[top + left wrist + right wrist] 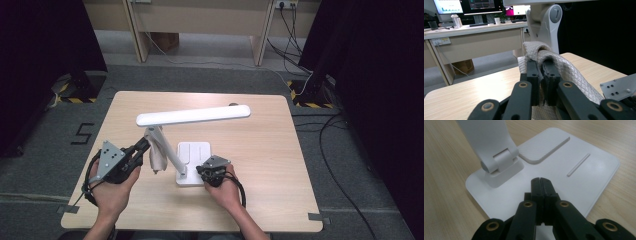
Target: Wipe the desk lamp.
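My left claw [541,65] is clamped on the cloth [564,67] — held against the lamp's arm [167,150]. My right claw [541,181], jaws together and empty, presses down on the lamp's base [584,175].

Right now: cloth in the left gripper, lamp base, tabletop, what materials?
Cloth: beige woven or quilted fabric, diamond texture, drapes softly. Lamp base: white, probably moulded plastic, matte, smooth with rounded corners and a raised rib. Tabletop: light wood grain, likely laminate; the even, flat pattern suggests it.
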`<state>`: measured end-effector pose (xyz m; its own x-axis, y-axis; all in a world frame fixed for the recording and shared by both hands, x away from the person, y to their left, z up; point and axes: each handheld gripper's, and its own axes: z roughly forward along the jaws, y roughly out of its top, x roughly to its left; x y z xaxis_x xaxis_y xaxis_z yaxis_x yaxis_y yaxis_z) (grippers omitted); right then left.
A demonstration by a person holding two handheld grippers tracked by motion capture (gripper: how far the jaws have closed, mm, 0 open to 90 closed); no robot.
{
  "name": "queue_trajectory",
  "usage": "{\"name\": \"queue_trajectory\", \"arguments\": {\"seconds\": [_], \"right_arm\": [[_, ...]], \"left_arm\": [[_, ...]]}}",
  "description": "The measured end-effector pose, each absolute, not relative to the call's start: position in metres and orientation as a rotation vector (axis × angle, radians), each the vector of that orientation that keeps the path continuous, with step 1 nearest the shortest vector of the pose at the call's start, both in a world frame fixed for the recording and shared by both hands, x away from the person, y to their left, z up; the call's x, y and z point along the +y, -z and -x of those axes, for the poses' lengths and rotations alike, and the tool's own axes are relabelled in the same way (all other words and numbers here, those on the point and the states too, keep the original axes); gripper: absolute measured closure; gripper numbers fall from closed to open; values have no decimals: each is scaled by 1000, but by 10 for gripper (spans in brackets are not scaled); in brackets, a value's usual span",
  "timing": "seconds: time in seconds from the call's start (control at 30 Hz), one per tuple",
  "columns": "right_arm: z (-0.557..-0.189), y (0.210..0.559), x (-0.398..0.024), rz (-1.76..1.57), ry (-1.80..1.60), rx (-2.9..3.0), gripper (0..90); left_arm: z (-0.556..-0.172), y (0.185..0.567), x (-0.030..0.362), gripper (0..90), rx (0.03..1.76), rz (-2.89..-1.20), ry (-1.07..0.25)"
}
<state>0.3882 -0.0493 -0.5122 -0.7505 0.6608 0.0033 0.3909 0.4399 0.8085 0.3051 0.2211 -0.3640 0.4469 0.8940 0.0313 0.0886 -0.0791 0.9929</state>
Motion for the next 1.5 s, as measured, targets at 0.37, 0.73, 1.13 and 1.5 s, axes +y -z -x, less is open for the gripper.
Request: {"name": "queue_trajectory", "arguments": {"seconds": [0.37, 0.73, 1.13, 1.5], "right_arm": [[-388, 512, -49, -902, -1216, 2383, 900], [-388, 512, -49, -908, -1220, 2383, 900], [-388, 513, -49, -910, -1222, 2383, 900], [-388, 513, -49, -910, -1221, 2383, 900]], "left_arm": [[-305, 369, 220, 852, 909, -1518, -837], [-307, 378, 218, 852, 921, -1537, -819], [-309, 388, 216, 852, 931, -1554, -799], [-311, 394, 214, 852, 942, -1565, -786]]}}
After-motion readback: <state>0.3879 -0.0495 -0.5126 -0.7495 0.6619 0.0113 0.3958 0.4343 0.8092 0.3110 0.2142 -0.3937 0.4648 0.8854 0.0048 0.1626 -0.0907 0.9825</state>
